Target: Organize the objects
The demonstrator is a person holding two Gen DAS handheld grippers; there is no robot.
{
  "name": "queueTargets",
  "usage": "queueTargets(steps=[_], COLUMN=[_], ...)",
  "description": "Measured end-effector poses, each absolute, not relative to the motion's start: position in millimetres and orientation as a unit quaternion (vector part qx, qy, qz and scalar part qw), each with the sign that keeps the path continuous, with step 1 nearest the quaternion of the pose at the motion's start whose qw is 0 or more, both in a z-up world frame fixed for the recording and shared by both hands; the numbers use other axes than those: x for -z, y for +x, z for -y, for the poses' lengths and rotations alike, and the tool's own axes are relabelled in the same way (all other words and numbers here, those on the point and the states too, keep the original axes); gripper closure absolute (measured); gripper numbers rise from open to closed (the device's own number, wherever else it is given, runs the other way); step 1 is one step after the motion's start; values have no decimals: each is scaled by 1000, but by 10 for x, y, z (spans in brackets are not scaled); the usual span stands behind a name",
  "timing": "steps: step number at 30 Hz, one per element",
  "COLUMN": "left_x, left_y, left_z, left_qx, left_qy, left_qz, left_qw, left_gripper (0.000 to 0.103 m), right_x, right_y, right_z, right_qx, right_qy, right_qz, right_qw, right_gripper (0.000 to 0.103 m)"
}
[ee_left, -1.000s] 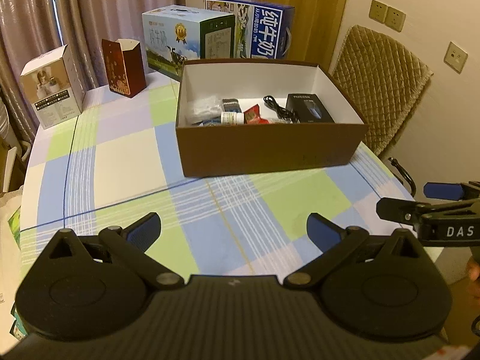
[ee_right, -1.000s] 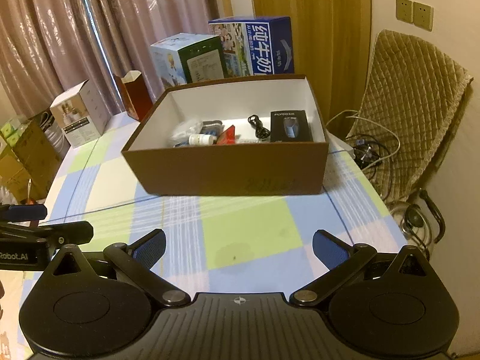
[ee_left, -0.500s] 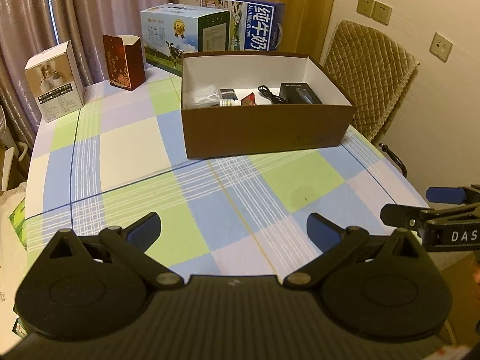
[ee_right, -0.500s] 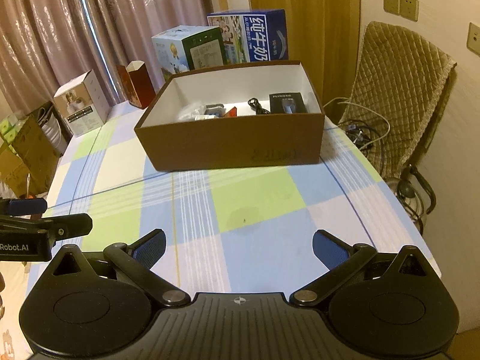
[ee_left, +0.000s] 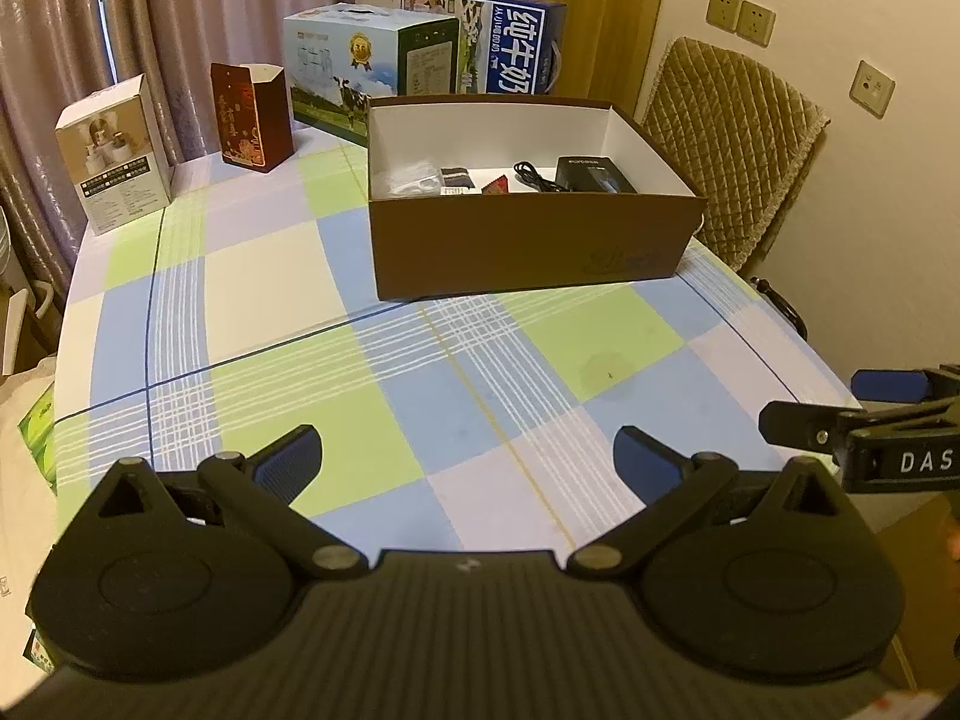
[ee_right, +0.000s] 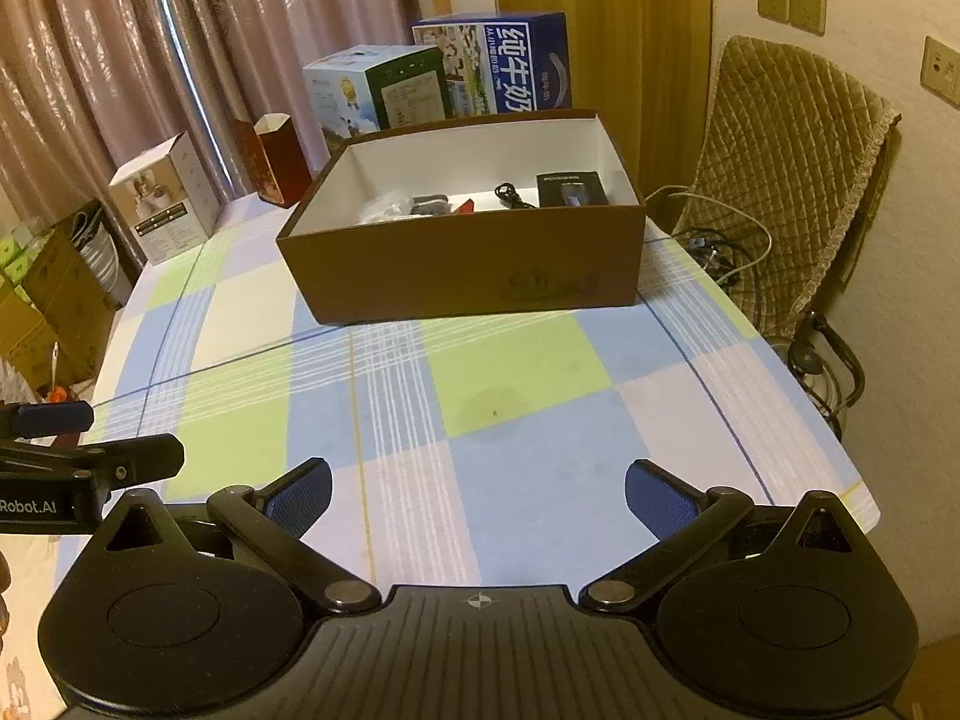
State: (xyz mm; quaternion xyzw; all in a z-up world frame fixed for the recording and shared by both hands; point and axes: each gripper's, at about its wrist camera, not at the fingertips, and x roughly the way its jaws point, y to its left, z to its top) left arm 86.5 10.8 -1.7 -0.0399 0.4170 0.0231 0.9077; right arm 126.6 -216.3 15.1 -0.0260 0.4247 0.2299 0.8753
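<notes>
A brown open box (ee_left: 528, 240) with a white inside stands at the far middle of the checked table; it also shows in the right wrist view (ee_right: 468, 267). Inside lie a black device box (ee_left: 591, 175), a black cable (ee_left: 531, 174), a small red item (ee_left: 495, 186), a dark item (ee_left: 456, 177) and a clear plastic bag (ee_left: 411, 177). My left gripper (ee_left: 468, 456) is open and empty, over the table's near edge. My right gripper (ee_right: 477, 492) is open and empty, beside it on the right. Each shows at the edge of the other's view.
At the table's far side stand a white carton (ee_left: 114, 153), a dark red carton (ee_left: 252, 114) and two milk cartons (ee_left: 372, 72) (ee_left: 498, 42). A quilted chair (ee_left: 732, 138) stands right of the table, with cables (ee_right: 720, 240) near it. Cardboard boxes (ee_right: 42, 300) sit on the floor at left.
Both grippers have drawn back from the box toward the table's near edge, so the box looks smaller and farther. Both stay open and empty.
</notes>
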Motion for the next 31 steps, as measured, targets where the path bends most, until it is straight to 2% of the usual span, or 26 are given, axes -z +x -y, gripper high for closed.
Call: queueTargets(steps=[31], left_x=[-3], left_y=[838], left_z=[-111], left_qx=[-28], left_qy=[-39], left_qz=[-412], left_qw=[910], left_gripper=[1], right_x=[-151], right_y=[1235], right_z=[2121], right_qx=[-231], right_qy=[-28], right_qz=[-423], right_qw=[876], right_gripper=[2])
